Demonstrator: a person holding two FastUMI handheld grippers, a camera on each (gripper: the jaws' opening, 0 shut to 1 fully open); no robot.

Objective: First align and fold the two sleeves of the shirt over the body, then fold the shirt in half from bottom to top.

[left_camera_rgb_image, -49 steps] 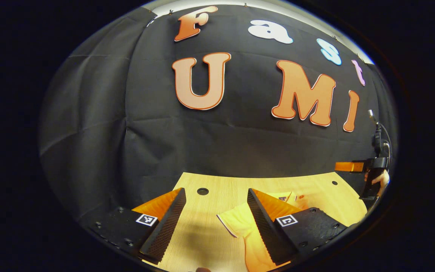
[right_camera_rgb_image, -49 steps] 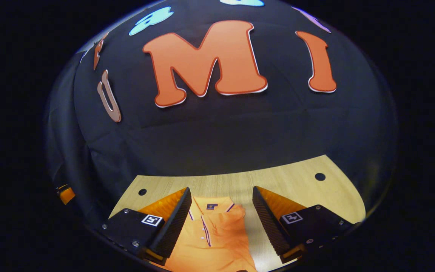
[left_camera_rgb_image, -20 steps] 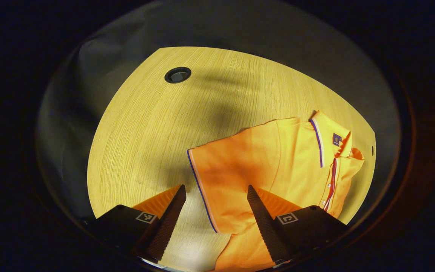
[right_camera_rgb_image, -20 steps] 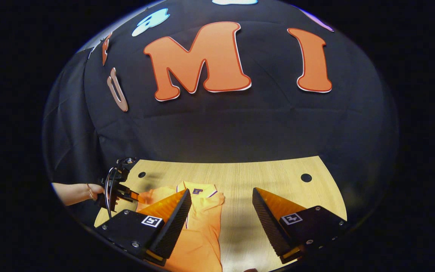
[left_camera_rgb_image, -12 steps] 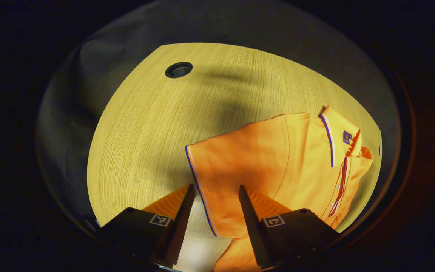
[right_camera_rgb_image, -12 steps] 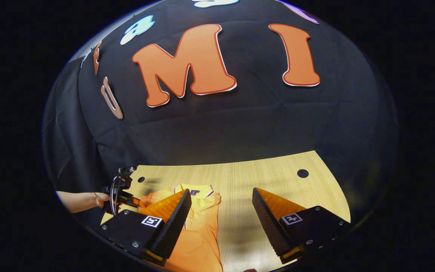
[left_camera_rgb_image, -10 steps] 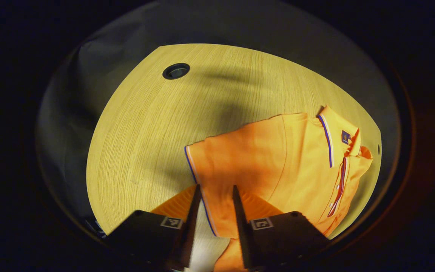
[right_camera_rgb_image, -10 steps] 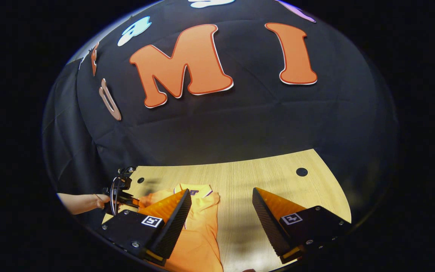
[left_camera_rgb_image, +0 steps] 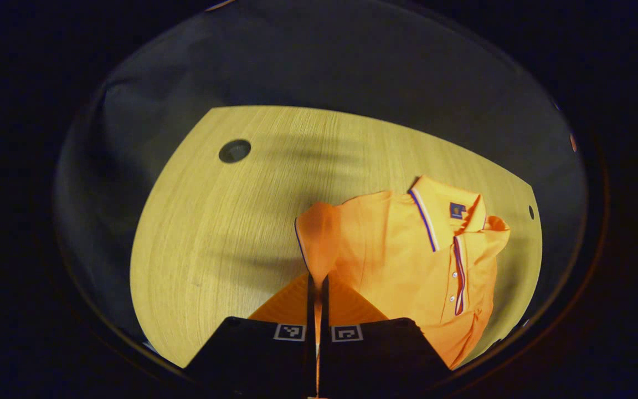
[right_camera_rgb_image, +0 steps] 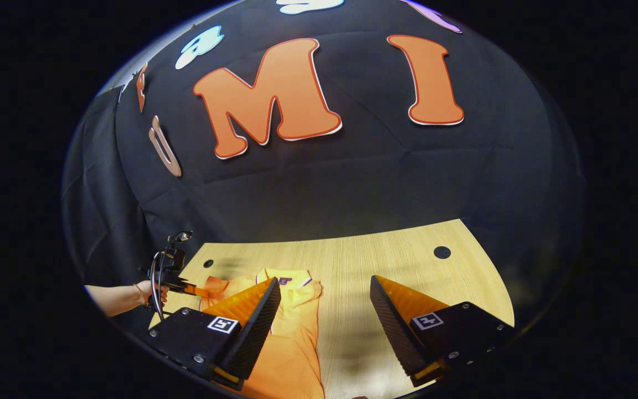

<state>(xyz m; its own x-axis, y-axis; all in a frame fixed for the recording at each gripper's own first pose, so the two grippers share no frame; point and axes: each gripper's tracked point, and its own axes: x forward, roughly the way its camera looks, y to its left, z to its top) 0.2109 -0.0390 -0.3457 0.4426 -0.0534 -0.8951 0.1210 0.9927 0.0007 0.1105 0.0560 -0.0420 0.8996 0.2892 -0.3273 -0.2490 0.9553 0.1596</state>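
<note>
Left gripper (left_camera_rgb_image: 317,284): open and level 2.5 s ago, tipped down over the table by 1.0 s ago, narrowing from 0.6 s ago, now closed on the sleeve (left_camera_rgb_image: 314,235). Sleeve: flat at 0.5 s ago, now bunched and raised off the table (left_camera_rgb_image: 214,221). Shirt (left_camera_rgb_image: 407,249): sits lower and smaller in left gripper view.

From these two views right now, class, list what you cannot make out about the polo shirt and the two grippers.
- Left sleeve, left gripper view: the pinched edge is hidden inside the left gripper, whose jaws stand nearly closed.
- Polo shirt hem: cut off by the lower edge in the left gripper view, covered by the right gripper in the right gripper view.
- Chest logo: too small to make out.
- Right sleeve: cannot be told apart in either view.
</note>
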